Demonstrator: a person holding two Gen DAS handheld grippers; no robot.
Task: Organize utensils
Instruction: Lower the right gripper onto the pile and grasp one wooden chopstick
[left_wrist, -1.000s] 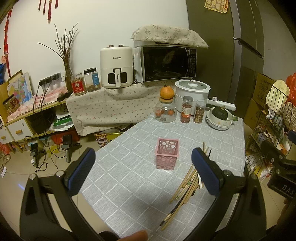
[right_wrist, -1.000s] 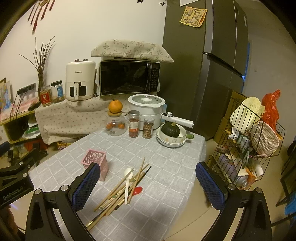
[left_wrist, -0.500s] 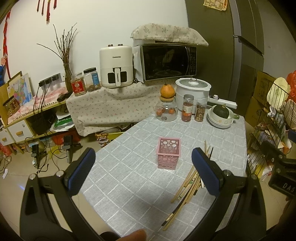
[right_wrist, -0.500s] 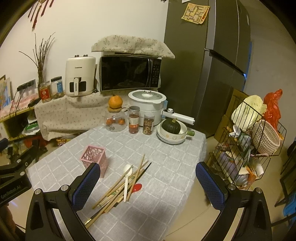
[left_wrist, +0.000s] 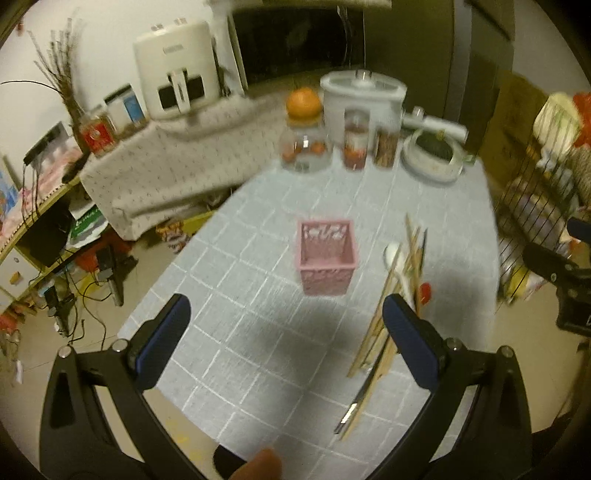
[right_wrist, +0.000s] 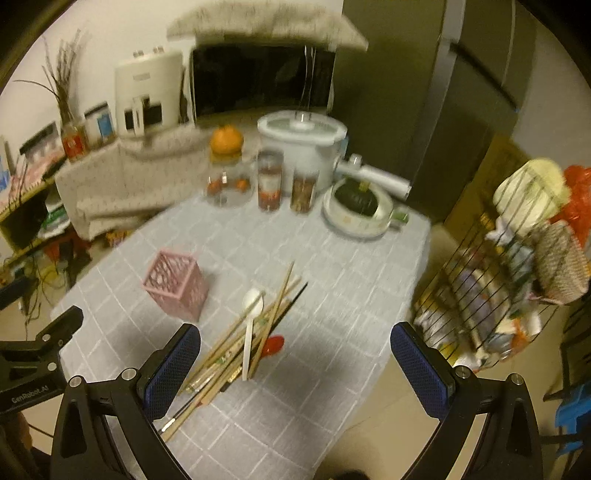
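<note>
Two tools: left tool (left_wrist: 284, 325) and right tool (right_wrist: 295, 350) both spread wide, holding nothing.
Utensils: loose pile of thin wooden chopsticks (right_wrist: 236, 347) with a white plastic spoon (right_wrist: 250, 325), on the grey checked surface (right_wrist: 332, 280) beside the pink perforated plastic basket (right_wrist: 176, 283).
Handling: likely light, stiff, apt to roll; pinch mid-shaft.

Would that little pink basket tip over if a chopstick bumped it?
Probably: the pink basket looks thin, perforated and empty, so likely light. It stands taller than wide on a soft tablecloth, so it may slide or tip. Long chopsticks would lever it.

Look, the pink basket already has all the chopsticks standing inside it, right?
Not quite. The pink basket is empty; the chopsticks lie in a pile on the table beside it, with a white spoon. The right wrist view shows this.
</note>
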